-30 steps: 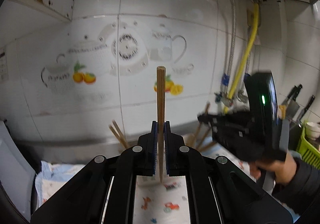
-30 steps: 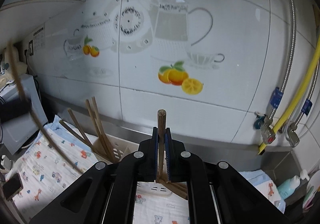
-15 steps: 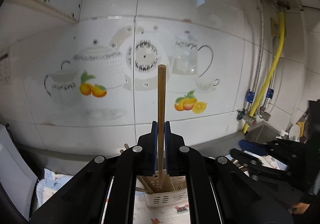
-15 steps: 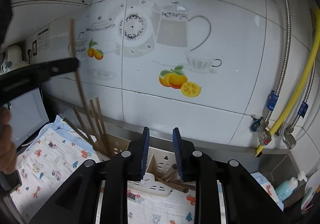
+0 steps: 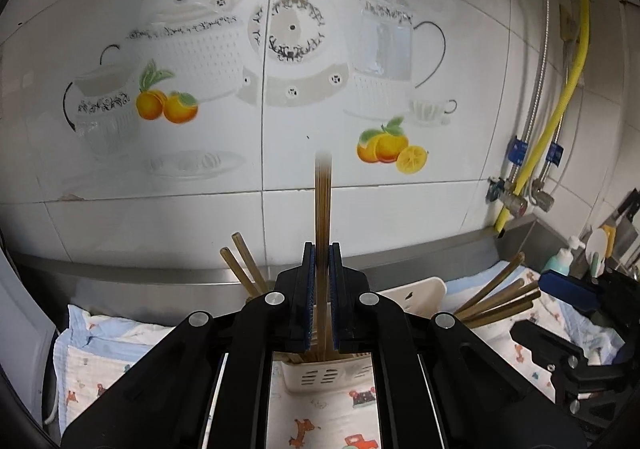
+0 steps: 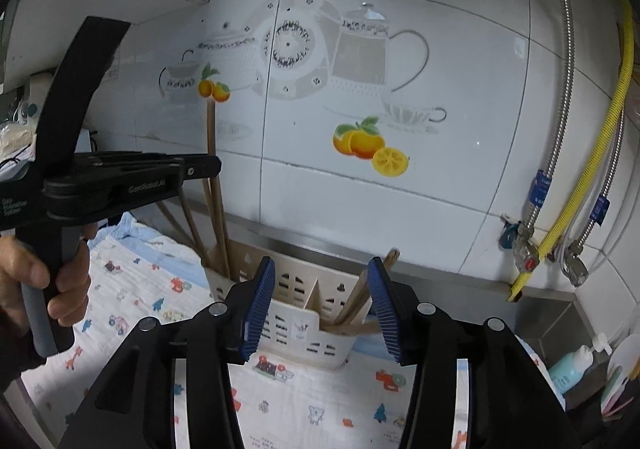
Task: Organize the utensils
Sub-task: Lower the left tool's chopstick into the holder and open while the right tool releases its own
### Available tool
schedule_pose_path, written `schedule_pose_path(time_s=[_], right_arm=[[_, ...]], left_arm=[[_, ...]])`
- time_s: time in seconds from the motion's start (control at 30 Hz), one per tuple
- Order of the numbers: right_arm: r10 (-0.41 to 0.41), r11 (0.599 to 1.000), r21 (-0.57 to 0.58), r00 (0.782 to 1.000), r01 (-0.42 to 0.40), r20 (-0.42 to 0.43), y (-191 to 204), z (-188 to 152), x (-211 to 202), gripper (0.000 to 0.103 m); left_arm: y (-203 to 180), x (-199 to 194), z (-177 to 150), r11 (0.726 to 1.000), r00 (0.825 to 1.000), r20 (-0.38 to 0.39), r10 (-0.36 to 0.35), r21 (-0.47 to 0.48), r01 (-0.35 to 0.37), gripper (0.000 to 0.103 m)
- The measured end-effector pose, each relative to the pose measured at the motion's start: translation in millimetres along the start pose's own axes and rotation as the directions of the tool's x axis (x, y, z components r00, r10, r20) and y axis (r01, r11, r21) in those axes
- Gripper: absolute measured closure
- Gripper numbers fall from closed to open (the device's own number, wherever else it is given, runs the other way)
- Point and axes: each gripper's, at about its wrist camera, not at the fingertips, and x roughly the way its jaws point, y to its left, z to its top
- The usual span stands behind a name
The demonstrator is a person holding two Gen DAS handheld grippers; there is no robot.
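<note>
Chopstick (image 5: 323,217) upright, pinched in your left gripper (image 5: 321,303) over the holder (image 6: 308,313); your right gripper (image 6: 320,309) just spread, empty.

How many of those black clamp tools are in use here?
2: the left hand-held gripper is shut on a chopstick; right hand-held gripper, jaws just opening and empty, faces the holder.
</note>
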Motion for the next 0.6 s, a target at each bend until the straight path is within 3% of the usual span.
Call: schedule_pose_path(time_s=[0.4, 0.5, 0.6], right_arm=[[-0.013, 0.999, 0.032, 1.0, 0.014, -0.025, -3, -18, -13, 0.047], [-0.01, 0.999, 0.052, 1.0, 0.012, -0.029, -3, -24, -18, 0.043], [-0.009, 0.998, 0.069, 0.999, 0.012, -0.037, -2, -30, -24, 0.041]], left_arm=[[2, -10, -5, 1.0, 1.0, -0.009, 0.004, -0.005, -0.004, 0.093], [-1, -23, -8, 1.0, 1.0, 0.008, 0.01, 0.001, -0.01, 0.066], [-3, -36, -11, 1.0, 1.0, 0.016, 0.004, 0.01, -0.005, 0.066]])
